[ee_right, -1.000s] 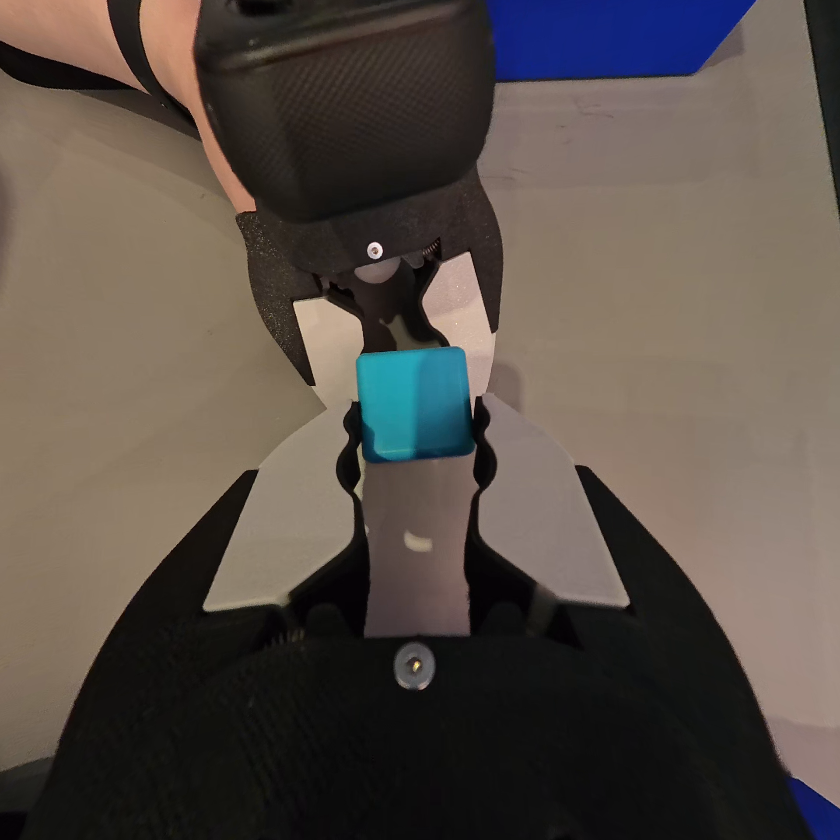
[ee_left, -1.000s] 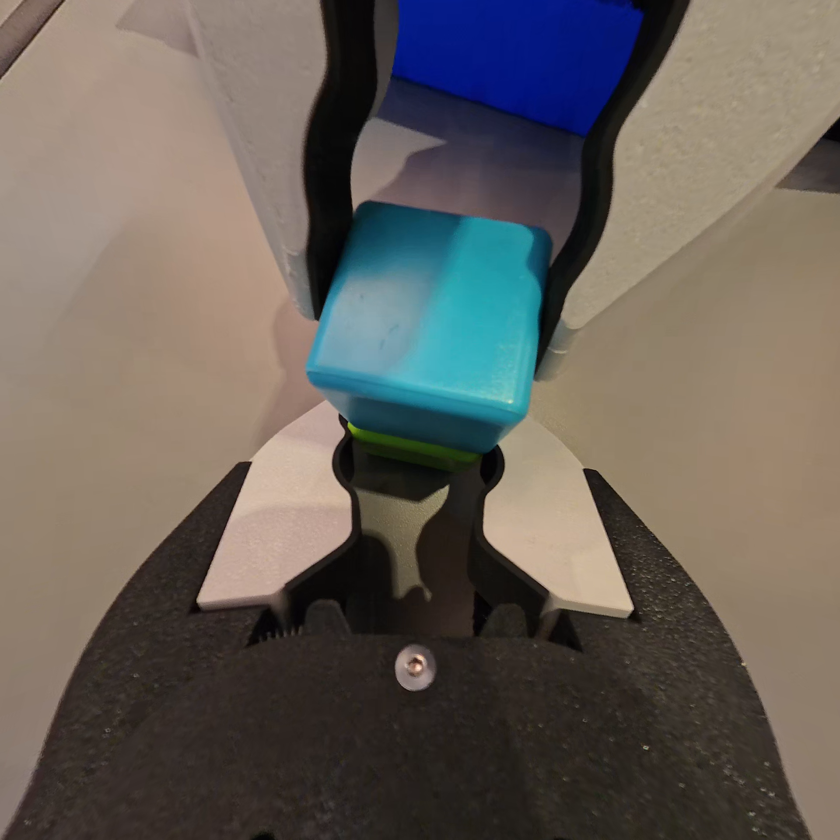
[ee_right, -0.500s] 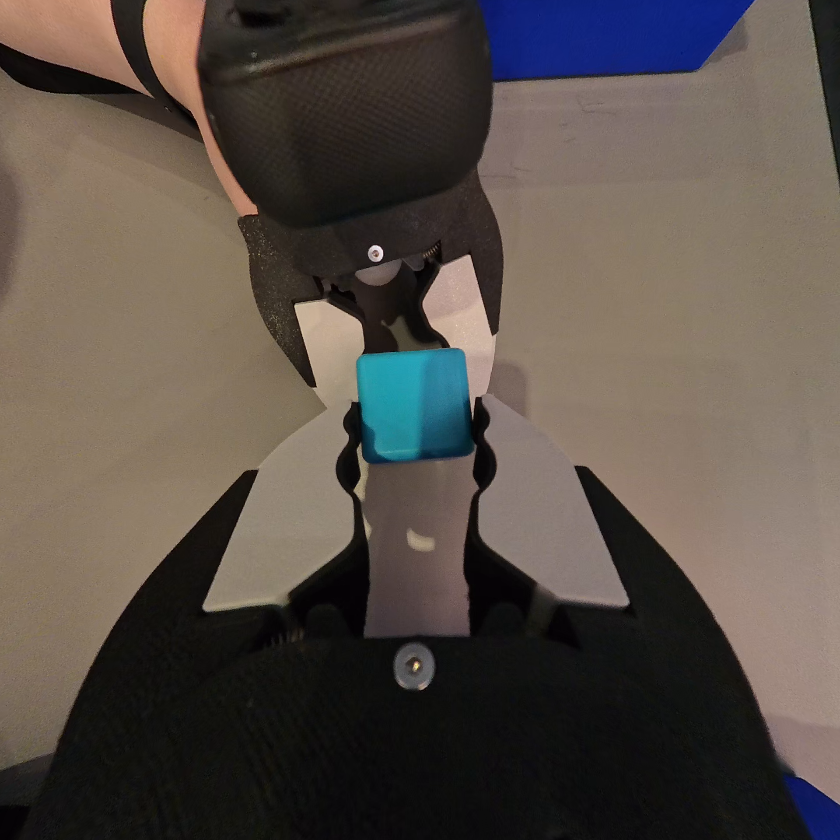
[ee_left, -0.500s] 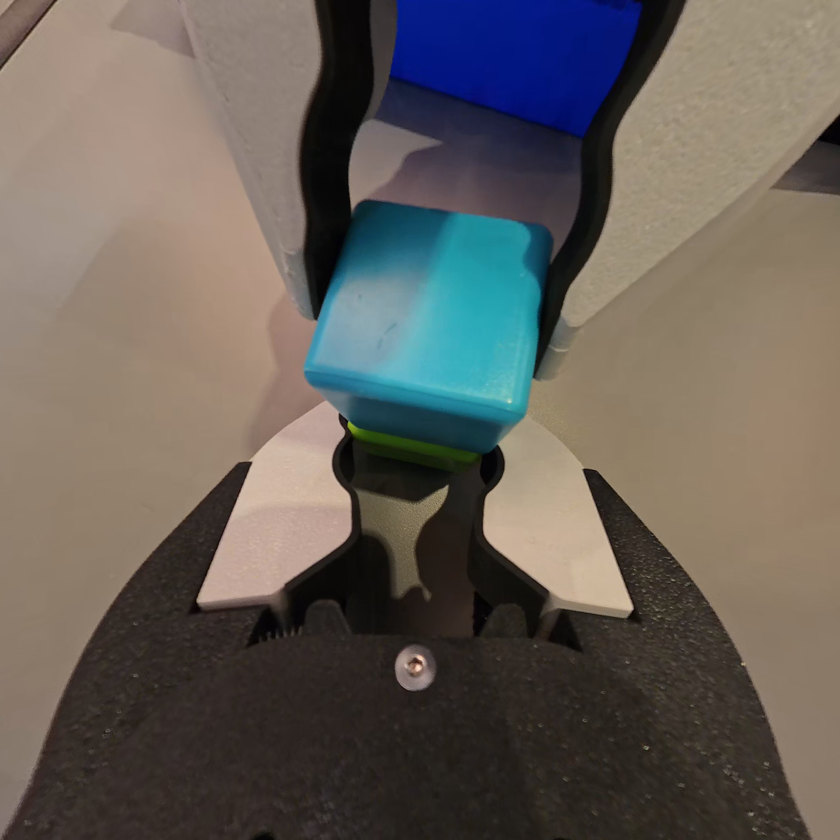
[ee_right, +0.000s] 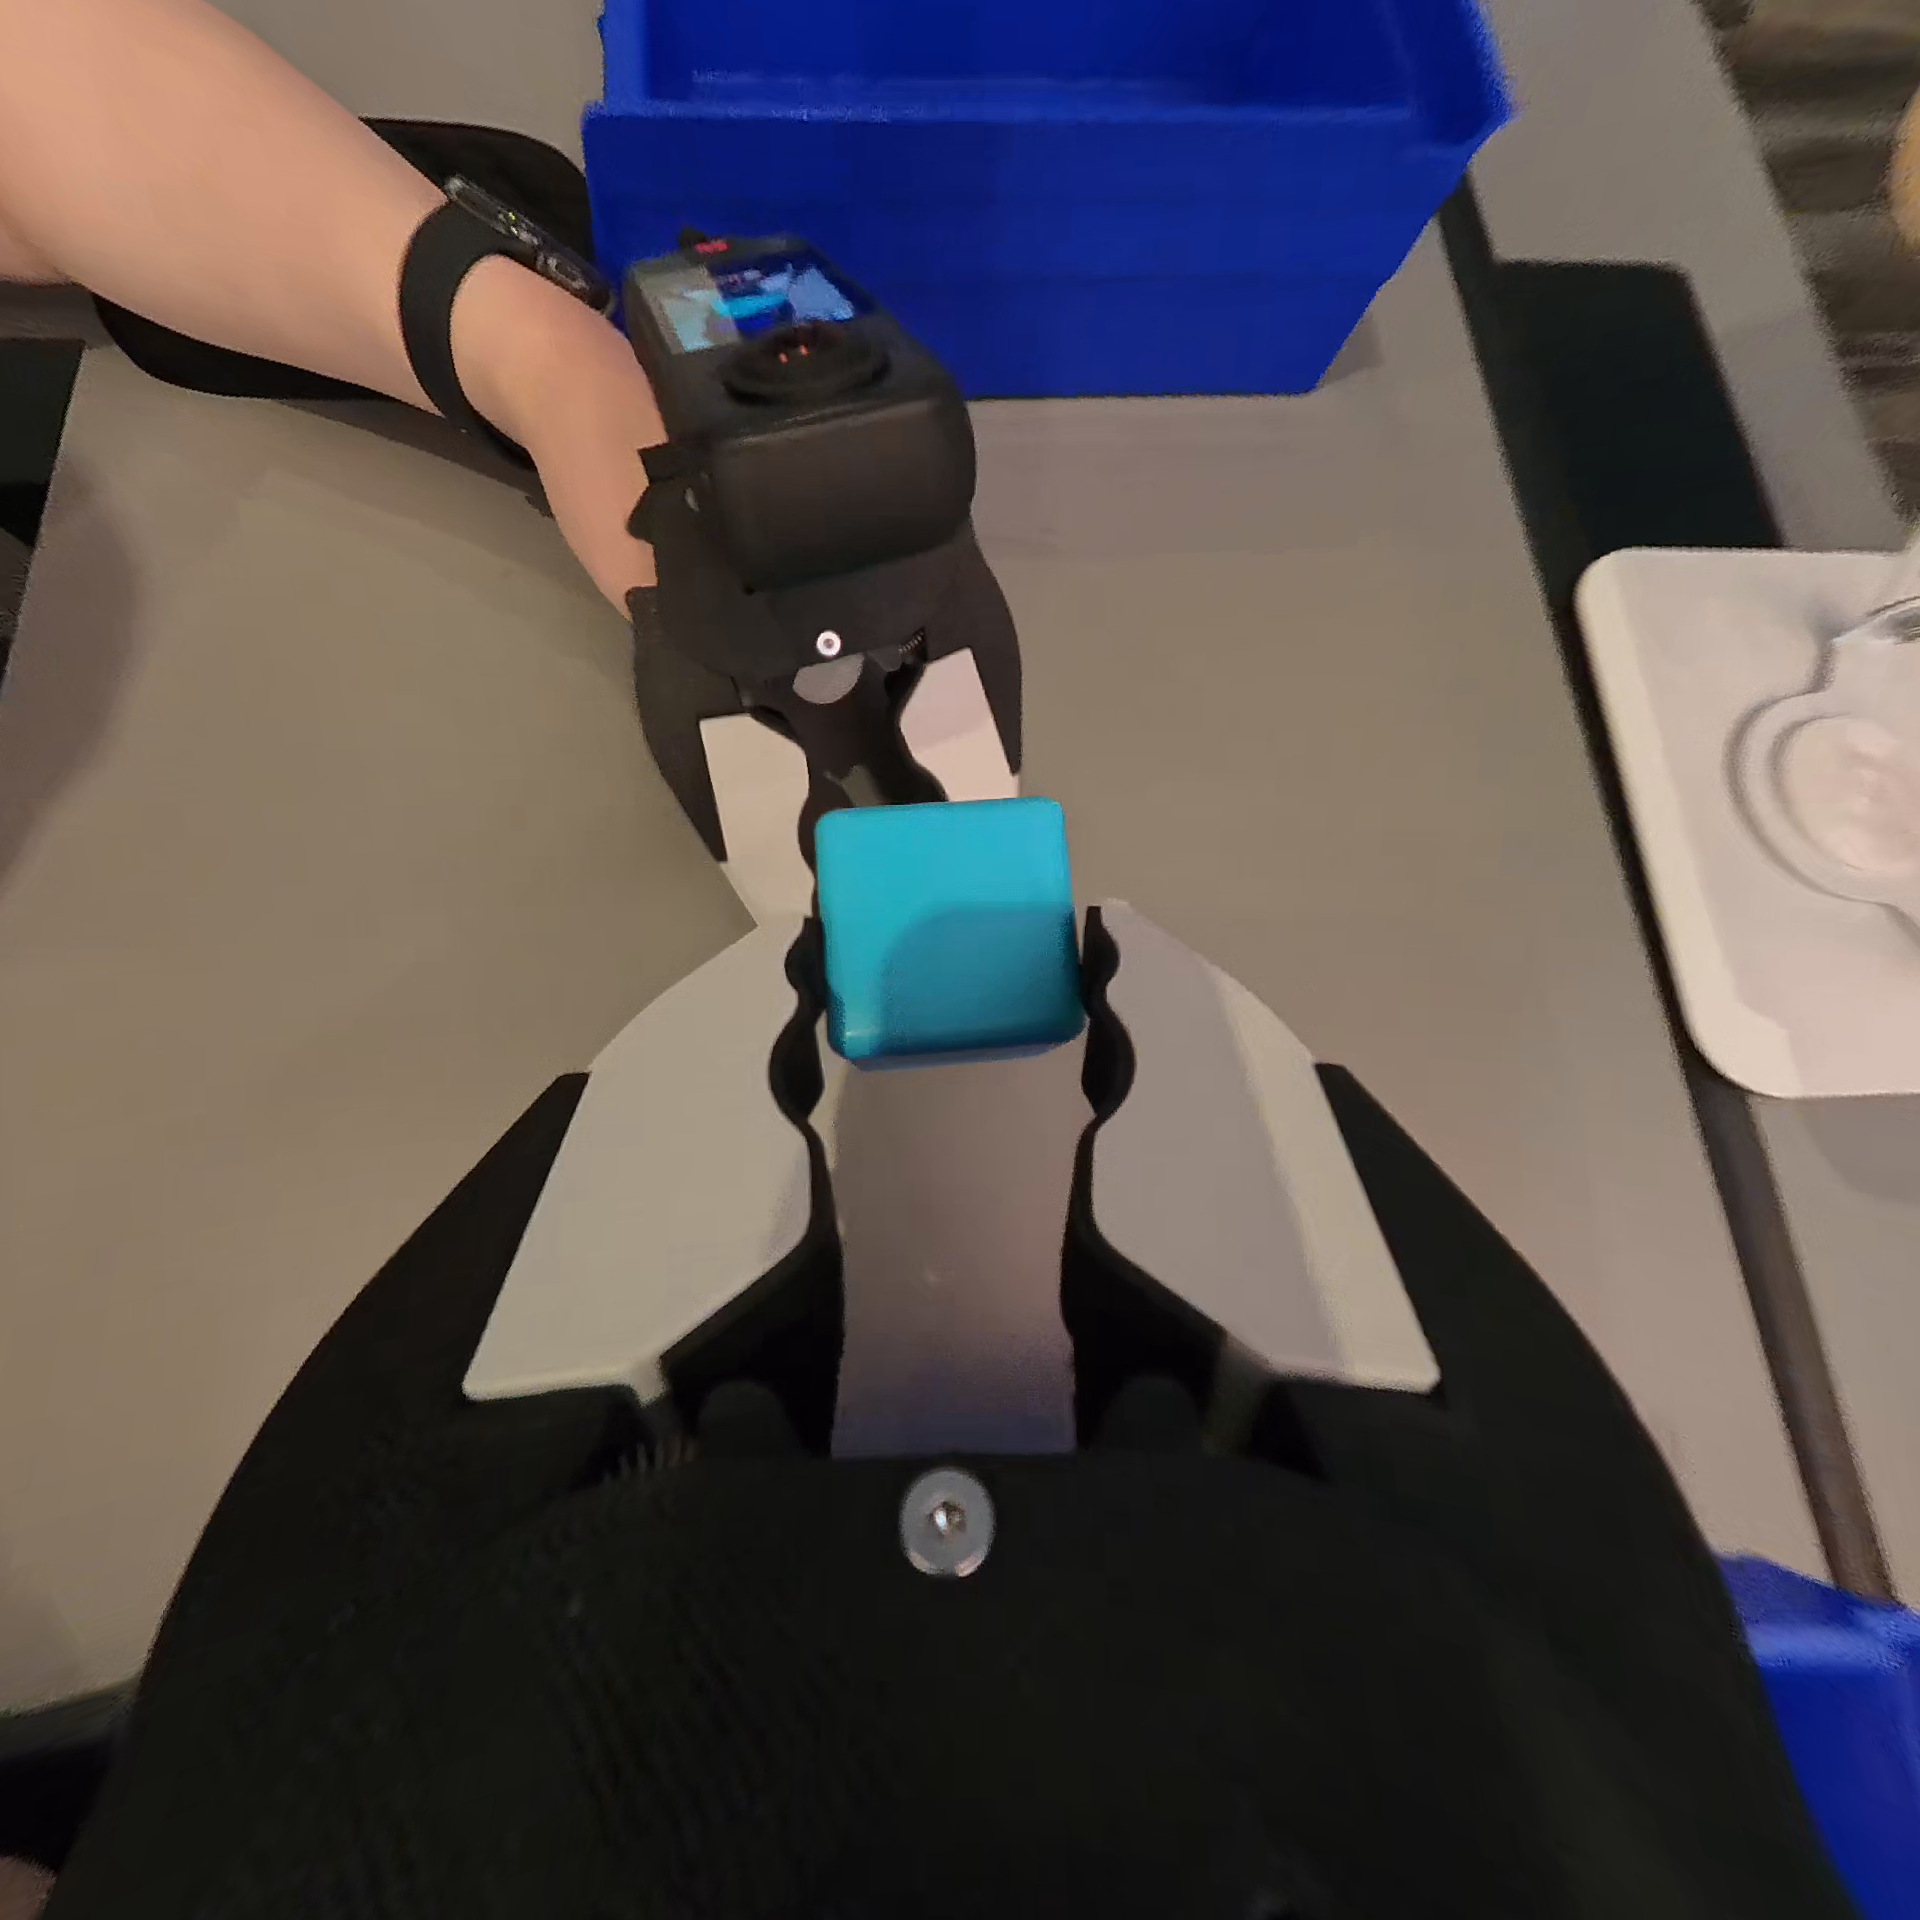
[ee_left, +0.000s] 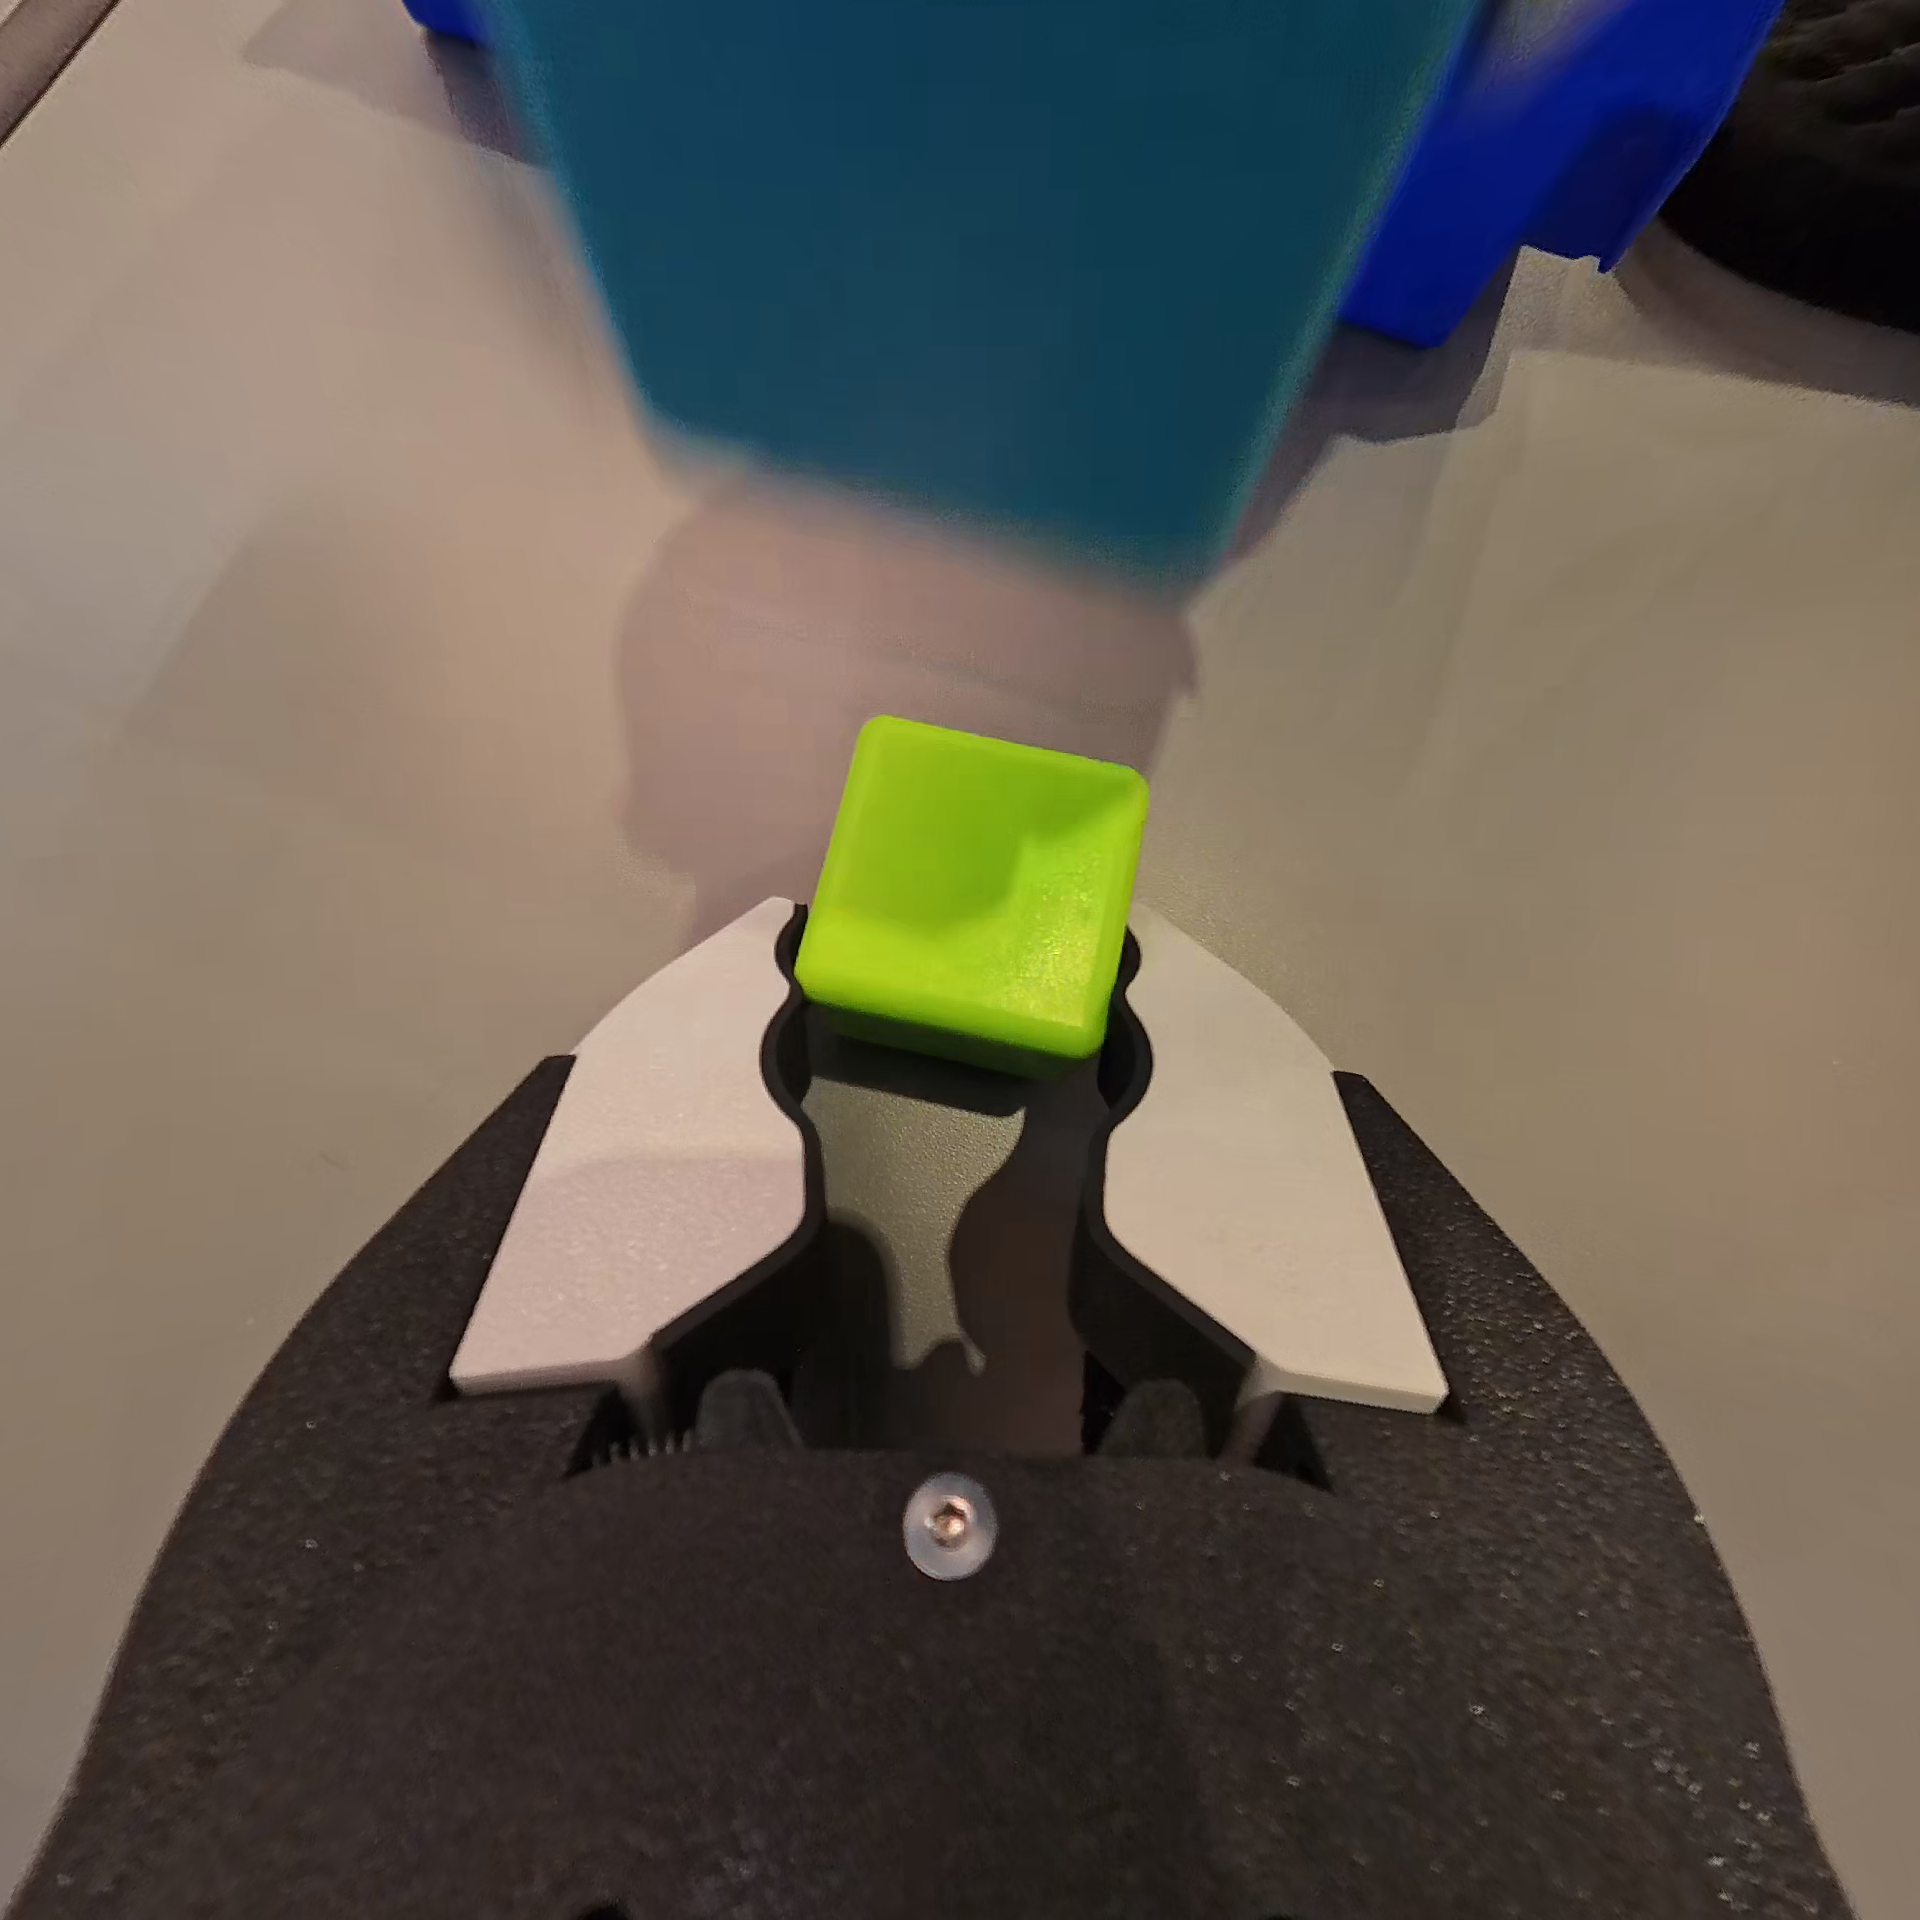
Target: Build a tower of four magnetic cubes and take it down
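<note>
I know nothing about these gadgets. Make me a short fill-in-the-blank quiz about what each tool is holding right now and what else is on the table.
1. The left tool is shut on a ____ cube.
2. The right tool grips a cube coloured ____.
3. At the far end of the table stands a ____ bin.
4. A person's hand holding the left tool wears a black ____ at the wrist.

Missing words: green; teal; blue; strap
</note>
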Available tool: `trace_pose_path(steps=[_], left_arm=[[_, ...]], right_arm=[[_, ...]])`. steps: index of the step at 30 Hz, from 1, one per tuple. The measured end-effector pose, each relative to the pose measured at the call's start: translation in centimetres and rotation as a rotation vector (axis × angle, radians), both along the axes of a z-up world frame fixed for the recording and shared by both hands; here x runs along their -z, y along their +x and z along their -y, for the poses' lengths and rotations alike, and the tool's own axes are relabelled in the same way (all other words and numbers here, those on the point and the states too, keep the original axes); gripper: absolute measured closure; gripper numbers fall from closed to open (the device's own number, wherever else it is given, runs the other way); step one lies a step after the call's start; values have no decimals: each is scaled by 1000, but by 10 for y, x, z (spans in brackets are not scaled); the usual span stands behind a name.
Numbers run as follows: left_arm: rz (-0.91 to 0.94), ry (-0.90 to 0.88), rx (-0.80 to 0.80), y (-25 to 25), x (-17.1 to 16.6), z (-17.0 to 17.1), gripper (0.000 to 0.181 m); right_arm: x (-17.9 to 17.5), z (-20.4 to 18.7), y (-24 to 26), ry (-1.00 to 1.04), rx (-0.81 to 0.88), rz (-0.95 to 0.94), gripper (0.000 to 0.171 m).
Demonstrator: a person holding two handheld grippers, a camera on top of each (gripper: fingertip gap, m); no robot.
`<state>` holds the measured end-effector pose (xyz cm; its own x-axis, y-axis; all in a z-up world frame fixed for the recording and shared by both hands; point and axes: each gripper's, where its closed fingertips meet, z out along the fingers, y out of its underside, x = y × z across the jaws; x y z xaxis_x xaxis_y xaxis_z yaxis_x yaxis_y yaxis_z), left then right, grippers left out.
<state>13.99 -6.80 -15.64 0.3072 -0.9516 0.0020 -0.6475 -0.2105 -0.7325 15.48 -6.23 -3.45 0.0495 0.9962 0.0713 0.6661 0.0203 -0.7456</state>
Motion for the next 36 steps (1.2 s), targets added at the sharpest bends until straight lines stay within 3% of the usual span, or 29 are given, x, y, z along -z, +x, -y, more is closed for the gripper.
trace_pose_path(steps=[6,8,11,16,22,30,36], left_arm=[[0,0,1,0,0,0,127],[-1,1,2,0,0,1,127],[-2,4,3,1,0,0,127],[-2,4,1,1,0,1,127],[-2,5,0,1,0,1,127],[-3,9,-1,0,0,1,127],[0,73,-22,0,-9,-3,128]], right_arm=[[-66,0,94,71,89,-200,122],[-57,-9,134,44,173,-198,122],[-16,-26,171,-26,276,-111,122],[54,-20,173,-160,206,75,121],[95,-13,178,-247,204,267,121],[92,-6,181,-323,243,265,122],[51,-14,183,-258,315,147,123]])
